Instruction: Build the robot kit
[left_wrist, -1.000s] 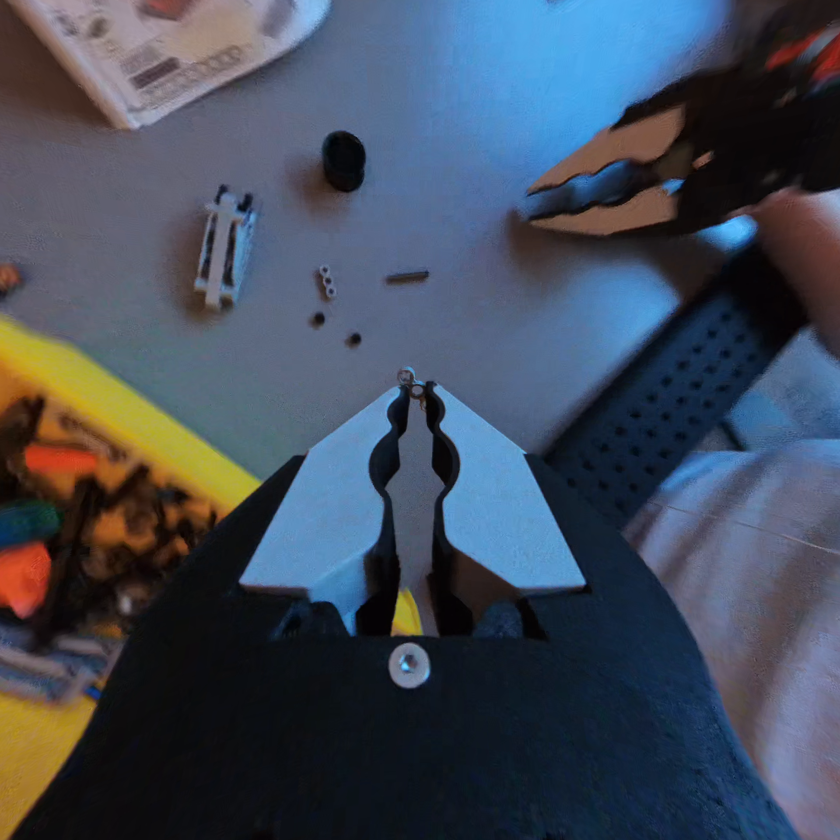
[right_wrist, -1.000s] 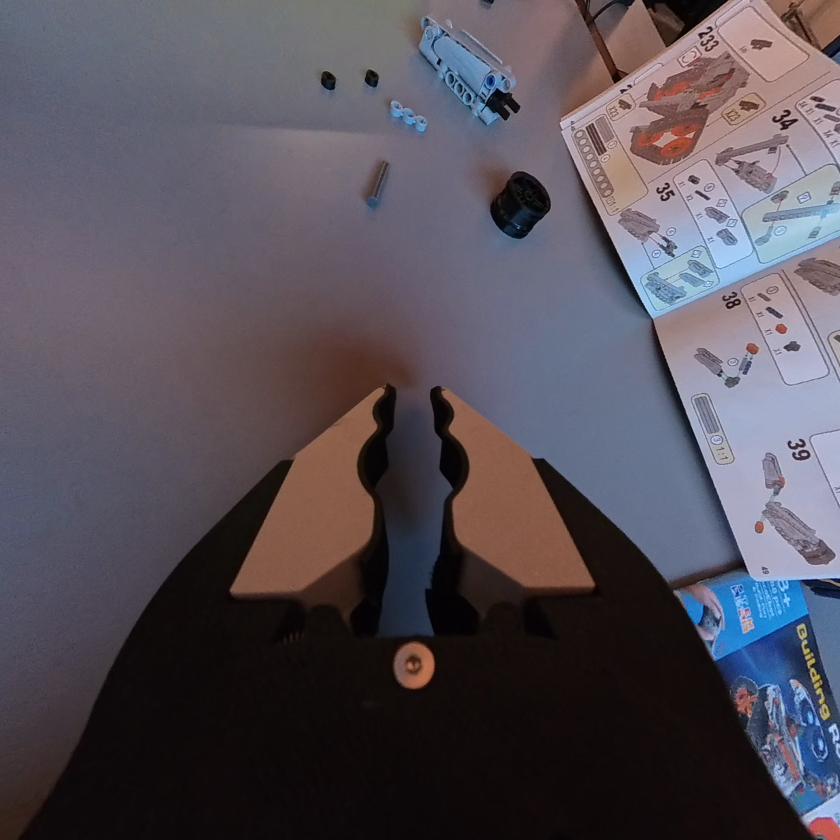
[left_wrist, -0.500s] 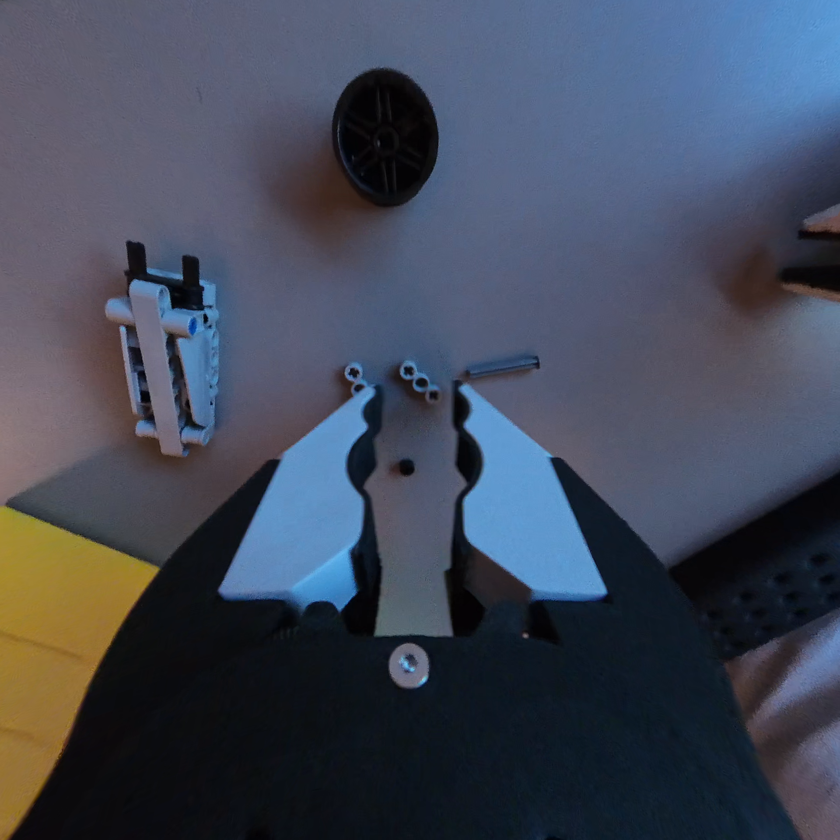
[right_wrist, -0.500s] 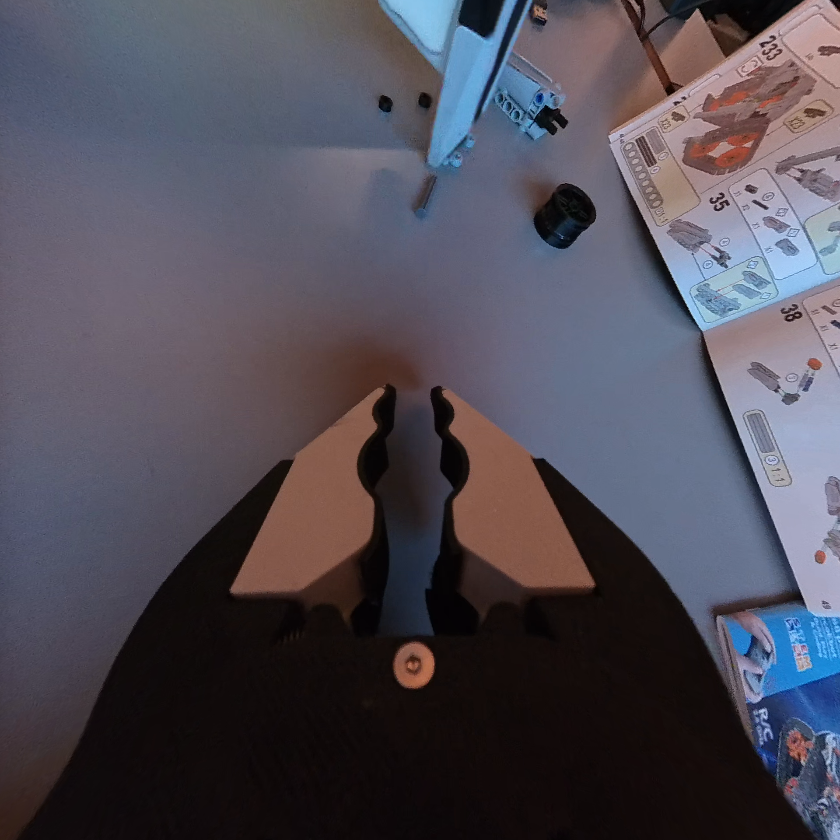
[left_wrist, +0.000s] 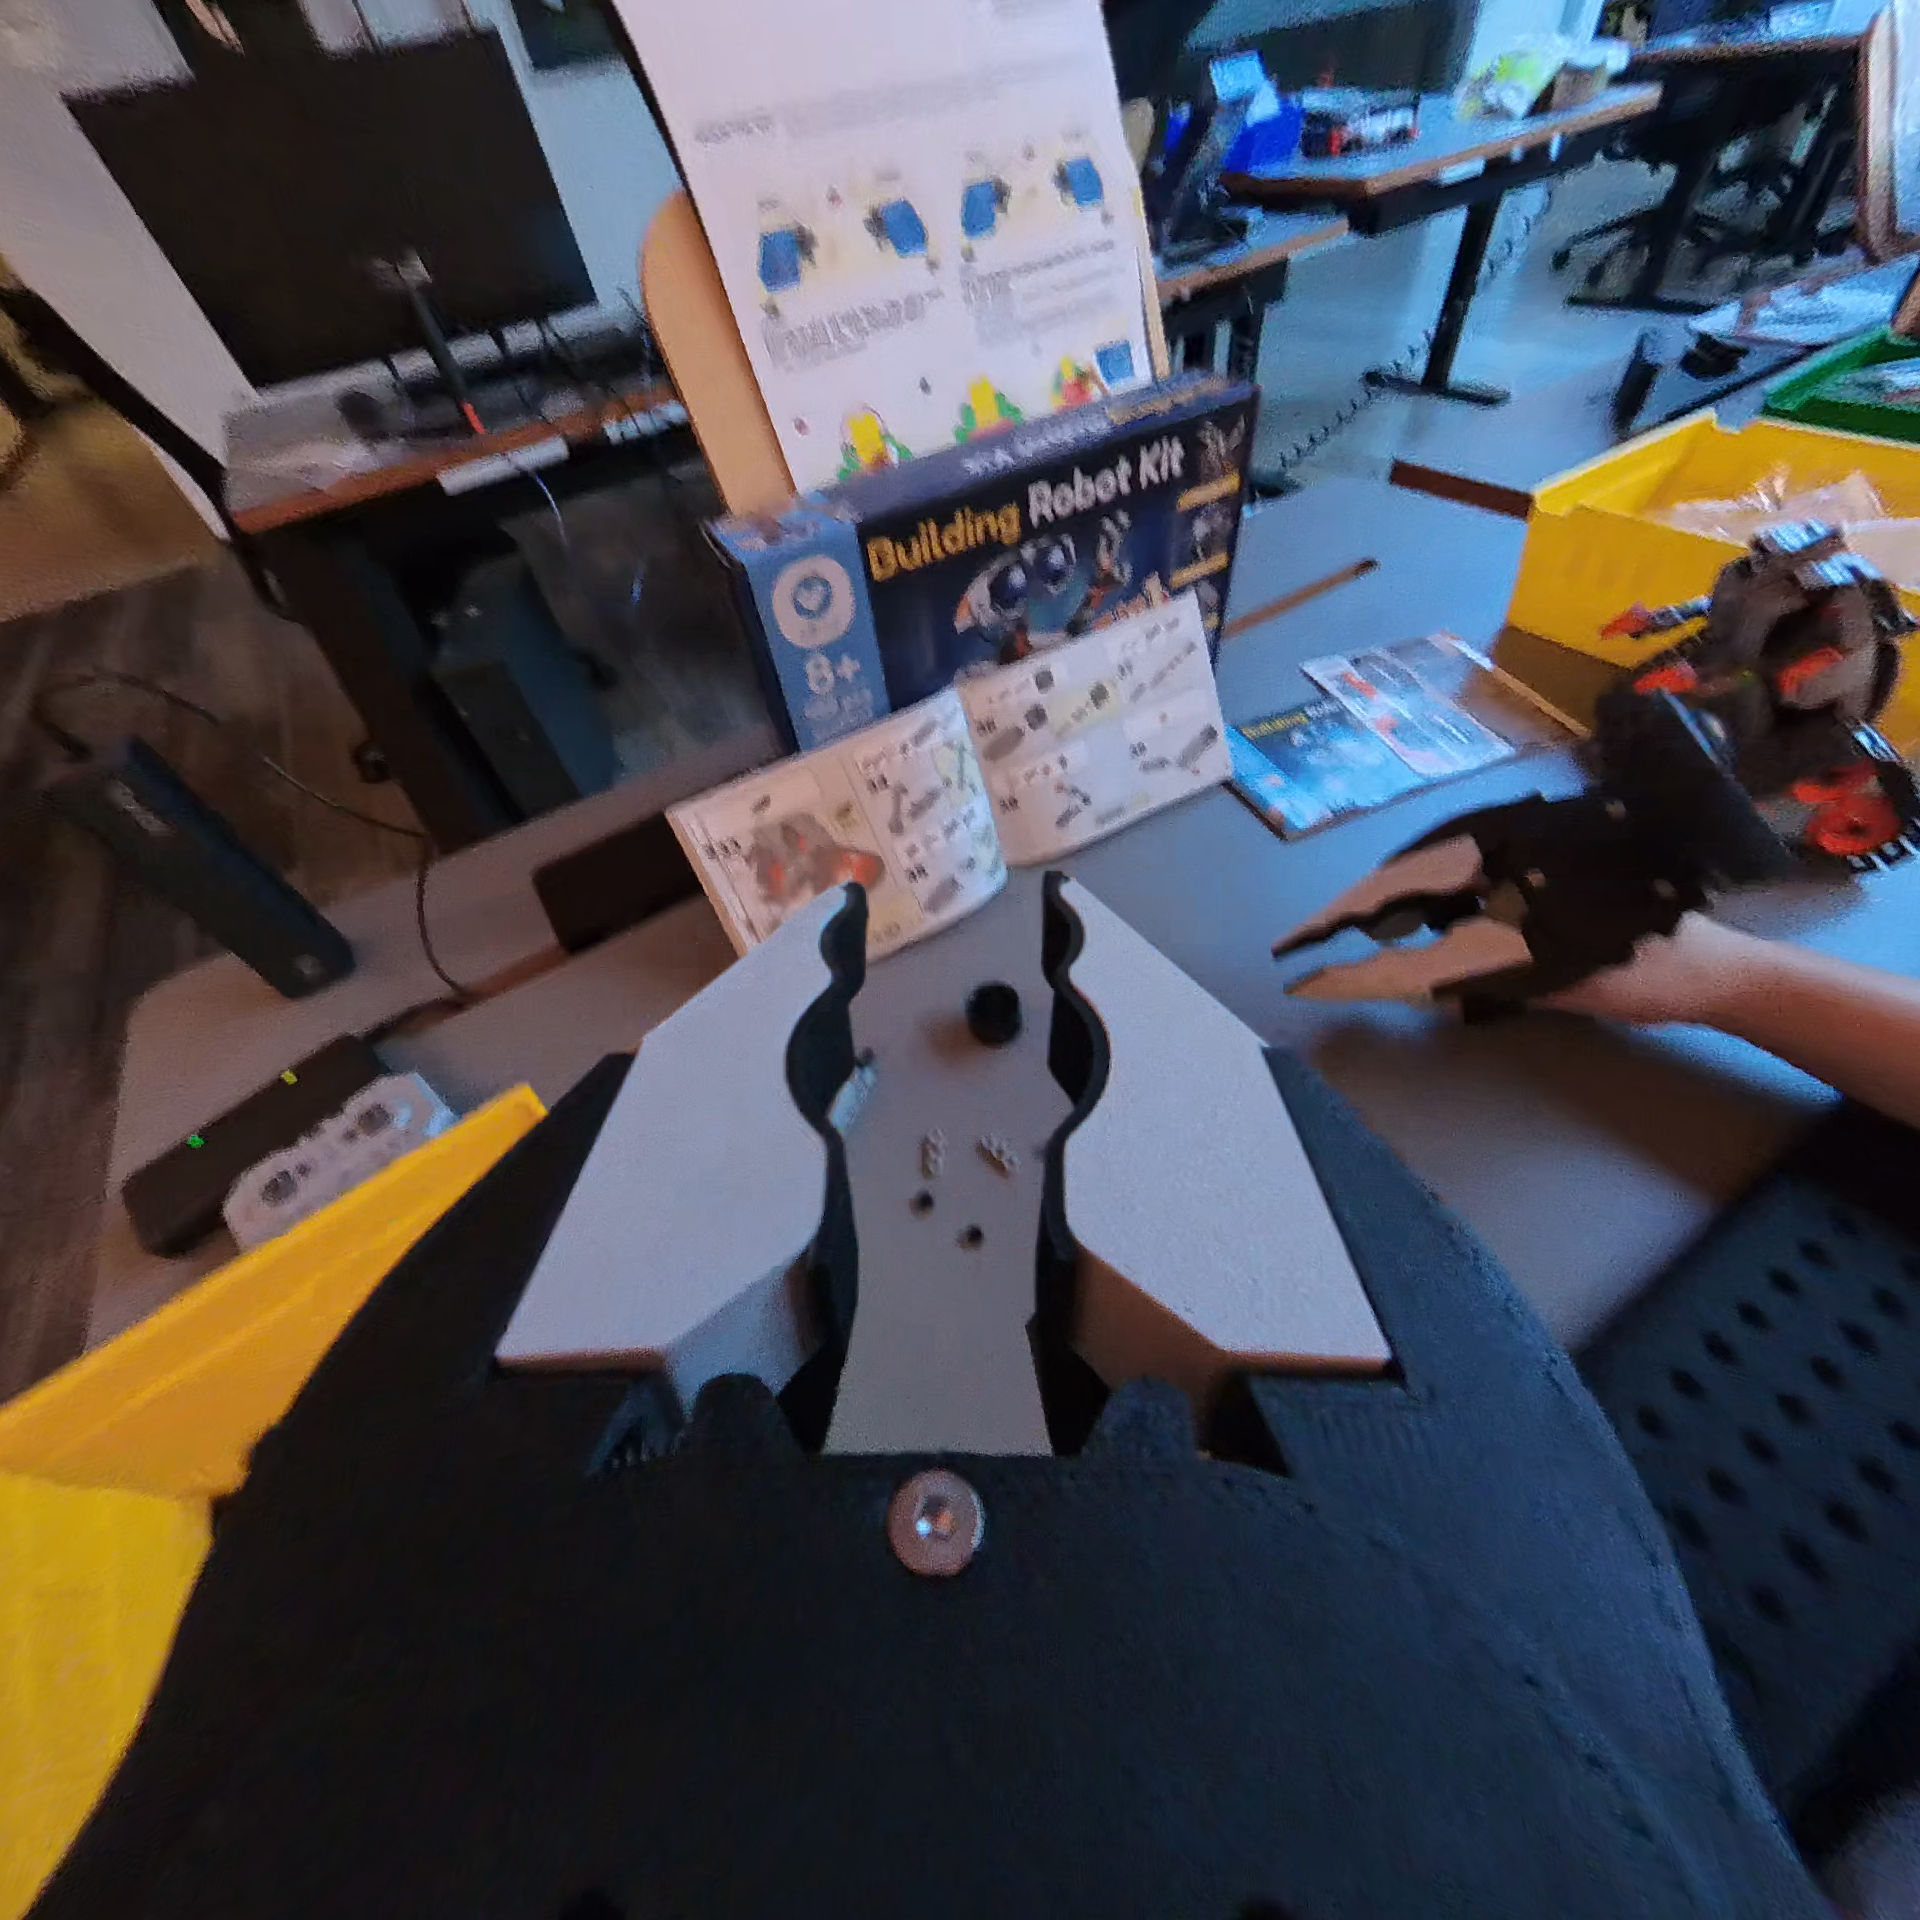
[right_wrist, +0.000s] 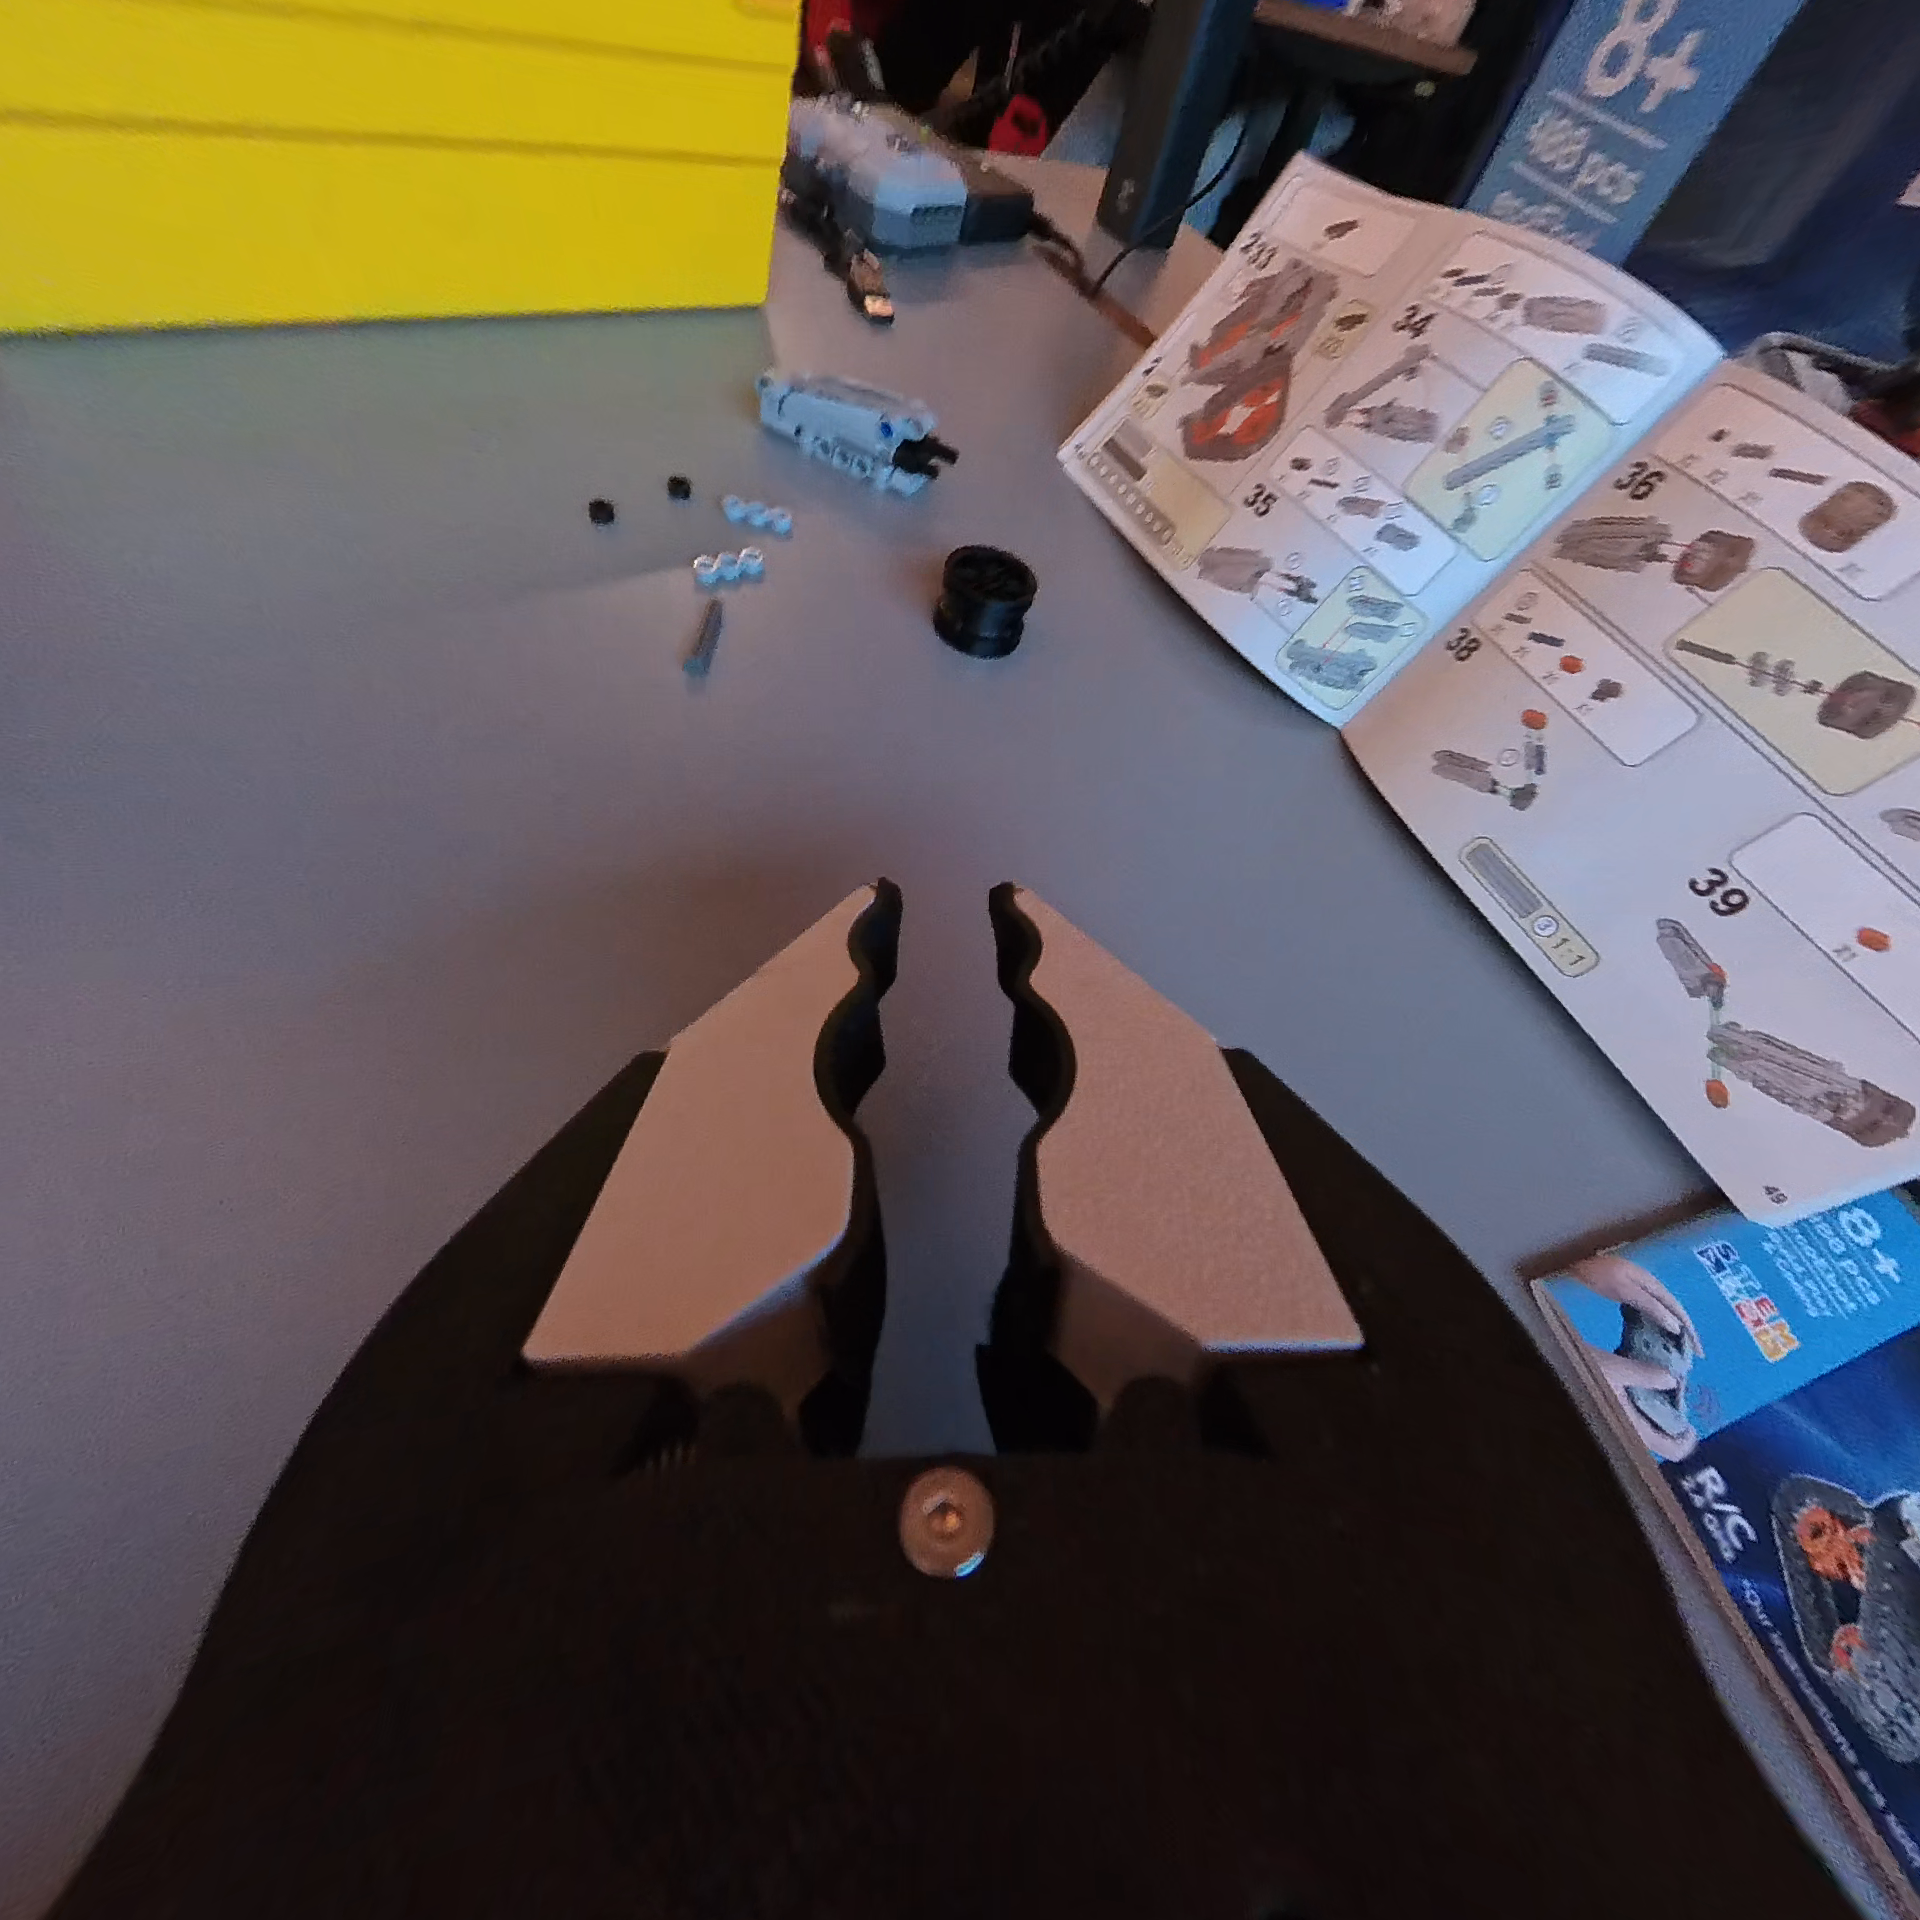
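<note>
On the grey table (right_wrist: 312, 831), axle pin (right_wrist: 702, 636) lengthwise, both claws (right_wrist: 943, 896) parted.

Small parts (right_wrist: 743, 540) lie on the table (right_wrist: 312, 831), wheel (right_wrist: 985, 601) between them and booklet (right_wrist: 1455, 540).

Open instruction booklet (right_wrist: 1538, 582), kit box (left_wrist: 997, 603) and yellow bin (right_wrist: 395, 156) on grey table (right_wrist: 312, 831).
</note>
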